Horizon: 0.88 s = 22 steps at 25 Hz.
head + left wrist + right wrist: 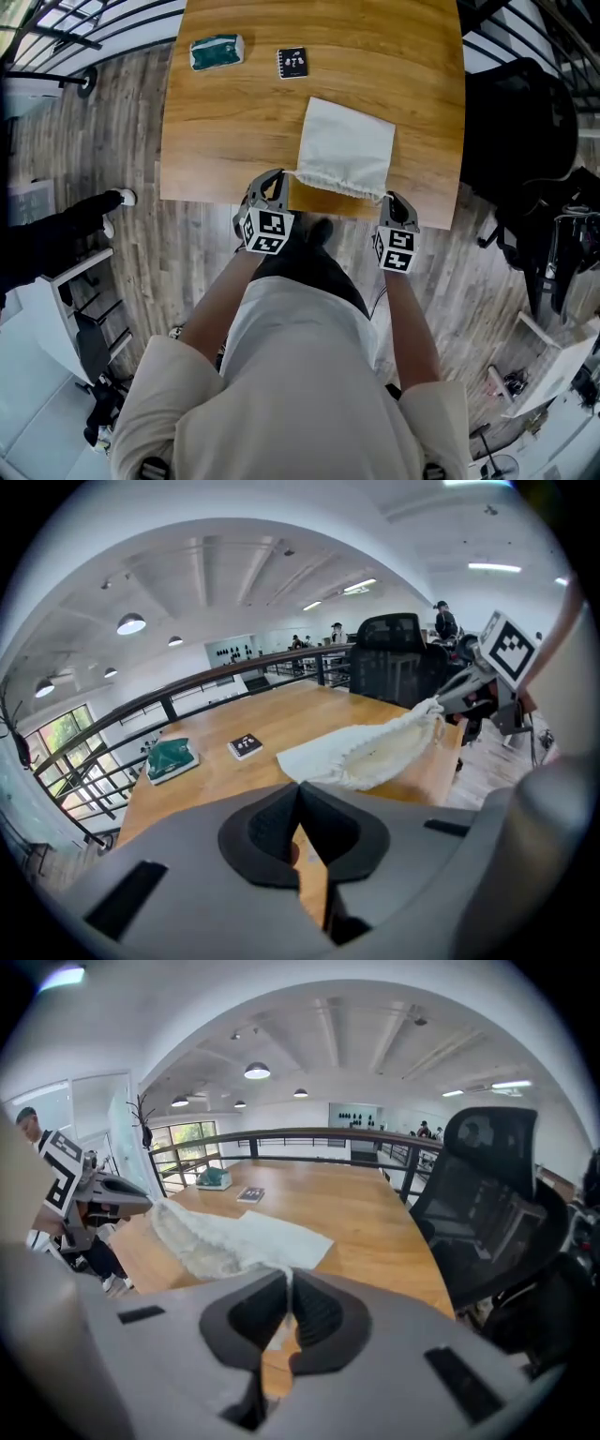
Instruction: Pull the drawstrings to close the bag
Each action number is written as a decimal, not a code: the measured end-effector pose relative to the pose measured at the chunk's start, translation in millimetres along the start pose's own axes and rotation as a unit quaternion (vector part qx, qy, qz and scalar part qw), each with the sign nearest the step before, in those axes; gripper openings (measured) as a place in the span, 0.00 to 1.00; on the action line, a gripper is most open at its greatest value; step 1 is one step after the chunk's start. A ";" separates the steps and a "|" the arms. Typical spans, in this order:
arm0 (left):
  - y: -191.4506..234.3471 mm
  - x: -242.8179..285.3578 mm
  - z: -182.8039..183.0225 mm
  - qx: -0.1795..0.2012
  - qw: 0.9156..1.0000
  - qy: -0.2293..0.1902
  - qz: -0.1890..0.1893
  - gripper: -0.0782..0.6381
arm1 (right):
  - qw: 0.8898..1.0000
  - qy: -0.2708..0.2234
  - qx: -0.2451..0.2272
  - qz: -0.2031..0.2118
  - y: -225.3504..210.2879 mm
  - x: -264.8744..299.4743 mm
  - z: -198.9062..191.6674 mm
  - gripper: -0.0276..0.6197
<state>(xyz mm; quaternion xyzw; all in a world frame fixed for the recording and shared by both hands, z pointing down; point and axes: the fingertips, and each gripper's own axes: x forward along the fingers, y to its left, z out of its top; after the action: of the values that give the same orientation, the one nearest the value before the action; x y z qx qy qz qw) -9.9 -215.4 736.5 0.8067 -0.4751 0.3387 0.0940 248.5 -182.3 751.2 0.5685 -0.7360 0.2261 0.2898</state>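
Head view: the white bag (347, 145) lies flat at the near edge of the tabletop (234, 122), towards its right corner, with its gathered mouth running along that edge. The left gripper (274, 183) sits at the mouth's left end and the right gripper (389, 202) at its right end. Both hang just off the near edge. If one side pulls harder than the other, the light bag will probably slide off the edge instead of cinching.

Left gripper view: the jaws are pressed fully together and the bag's corner lies just past their tips. I cannot make out a cord between them. If the cord has slipped free or was never caught, this side would pull on nothing and the mouth would stay open.

Right gripper view: the jaws pinch a thin white drawstring (286, 1274) that leads back to the bag. The hold is narrow and close to the tips, so a sharp tug could draw the string out. Pulling upward rather than outward would probably lift the bag off the tabletop.
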 end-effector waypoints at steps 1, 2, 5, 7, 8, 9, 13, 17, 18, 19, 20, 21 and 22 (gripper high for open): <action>3.7 -4.3 8.0 -0.001 1.000 -0.008 0.005 0.10 | 1.000 -0.009 -0.001 -0.002 -0.6 -4.1 9.7 0.05; 7.2 -8.3 15.8 -0.003 1.000 -0.015 0.009 0.10 | 1.000 -0.016 -0.003 -0.004 -1.4 -7.9 18.8 0.05; 15.6 -17.0 38.3 -0.008 0.999 -0.032 0.016 0.10 | 0.999 -0.035 -0.013 -0.008 -5.9 -17.7 44.6 0.05; 21.9 -19.8 54.5 -0.011 0.999 -0.044 0.017 0.10 | 0.998 -0.049 -0.023 -0.011 -10.1 -21.8 62.8 0.05; 25.4 -20.9 62.7 -0.014 0.998 -0.050 0.017 0.10 | 0.998 -0.057 -0.028 -0.012 -12.1 -23.6 72.0 0.05; 28.6 -23.2 70.1 -0.018 0.998 -0.057 0.016 0.10 | 0.997 -0.063 -0.033 -0.013 -13.4 -26.3 80.3 0.05; 40.9 -39.0 97.6 -0.026 0.996 -0.081 0.017 0.10 | 0.995 -0.087 -0.055 -0.014 -14.2 -42.9 109.4 0.05; 51.4 -58.4 123.1 -0.034 0.994 -0.106 0.022 0.10 | 0.992 -0.112 -0.065 -0.014 -12.4 -64.1 136.6 0.05; 53.4 -63.3 128.7 -0.037 0.993 -0.112 0.024 0.10 | 0.991 -0.118 -0.065 -0.014 -12.0 -69.3 141.8 0.05; 55.2 -68.7 134.7 -0.039 0.992 -0.119 0.026 0.10 | 0.990 -0.124 -0.065 -0.013 -11.4 -74.5 146.4 0.05; 56.9 -74.8 141.3 -0.041 0.991 -0.127 0.029 0.10 | 0.989 -0.131 -0.064 -0.012 -10.6 -79.8 150.4 0.05; 58.8 -81.4 148.4 -0.042 0.989 -0.136 0.033 0.10 | 0.989 -0.137 -0.062 -0.011 -9.6 -85.1 154.2 0.05; 60.7 -87.8 155.1 -0.043 0.988 -0.145 0.037 0.10 | 0.988 -0.143 -0.061 -0.009 -8.4 -90.1 157.9 0.05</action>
<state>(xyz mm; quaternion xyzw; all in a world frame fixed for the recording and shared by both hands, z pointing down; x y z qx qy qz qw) -17.4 -259.4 553.6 0.8243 -0.5275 0.2004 0.0462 246.6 -225.3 574.5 0.5832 -0.7769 0.0943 0.2179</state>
